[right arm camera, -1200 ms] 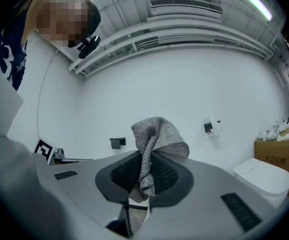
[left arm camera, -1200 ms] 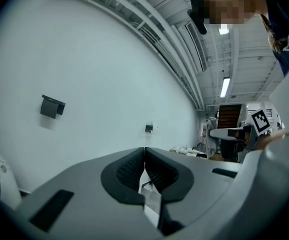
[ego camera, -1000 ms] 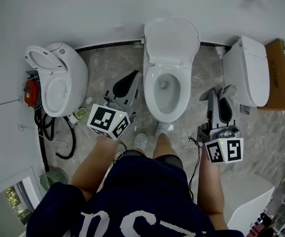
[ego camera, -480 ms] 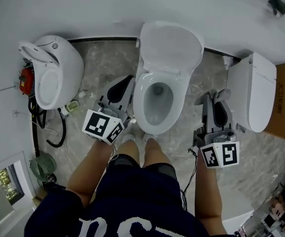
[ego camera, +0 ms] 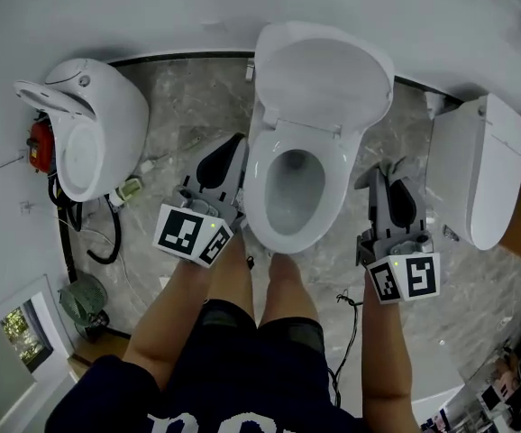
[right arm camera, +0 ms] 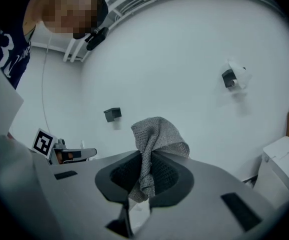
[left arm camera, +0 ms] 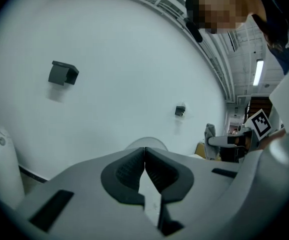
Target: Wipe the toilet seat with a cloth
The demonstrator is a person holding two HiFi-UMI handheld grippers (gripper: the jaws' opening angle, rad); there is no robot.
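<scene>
**A:** How far along is the wiping?

**B:** I'd put it at 0. The cloth isn't on the toilet seat yet. The right gripper is clamped on it, with grey folds bunched above the jaws, and it hangs off the seat's 3 o'clock side, apart from the ring.

**A:** And the left gripper?

**B:** Its jaws are pressed together with nothing between them. It sits at the seat's 9 o'clock, just beside the rim.

**A:** So what's left?

**B:** All of it, I'd say: lower the cloth onto the ring and work around it. The lid stands raised at 12 o'clock, so the seat lies exposed.

**A:** Anything in the bowl?

**B:** Only white wall and the outlet at the bottom, as far as I can see.

**A:** And the other 2 toilets?

**B:** The round toilet, far out at 9 o'clock, has its lid up, and I can make out nothing inside. The closed toilet at 3 o'clock hides its contents.
</scene>
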